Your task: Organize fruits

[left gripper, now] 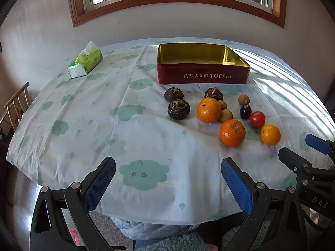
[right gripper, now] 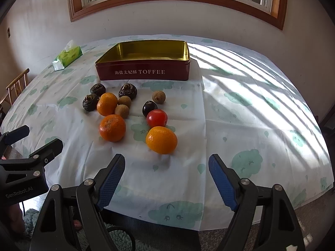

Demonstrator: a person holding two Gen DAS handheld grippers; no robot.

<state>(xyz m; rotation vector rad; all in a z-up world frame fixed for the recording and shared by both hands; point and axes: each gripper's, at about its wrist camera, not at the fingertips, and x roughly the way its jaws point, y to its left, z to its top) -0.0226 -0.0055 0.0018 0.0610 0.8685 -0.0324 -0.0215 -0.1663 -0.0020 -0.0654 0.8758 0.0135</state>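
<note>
A red toffee tin [left gripper: 202, 77] [right gripper: 144, 73] with a gold inside stands open and empty at the back of the table. In front of it lie three oranges [left gripper: 232, 132] [right gripper: 161, 139], a red tomato [left gripper: 257, 119] [right gripper: 157, 118], three dark water chestnuts [left gripper: 178, 109] [right gripper: 90, 102], three brown longans [left gripper: 244, 99] [right gripper: 159, 97] and a dark round fruit [left gripper: 245, 111] [right gripper: 149, 108]. My left gripper [left gripper: 168, 166] is open above the near table edge, left of the fruit. My right gripper [right gripper: 166, 163] is open, just short of the nearest orange. Neither holds anything.
A green tissue box [left gripper: 85, 62] [right gripper: 67, 56] sits at the back left. A wooden chair [left gripper: 15, 104] stands beside the table's left edge. The cloud-print tablecloth [right gripper: 251, 108] is sunlit on the right. A wall and a window rise behind the table.
</note>
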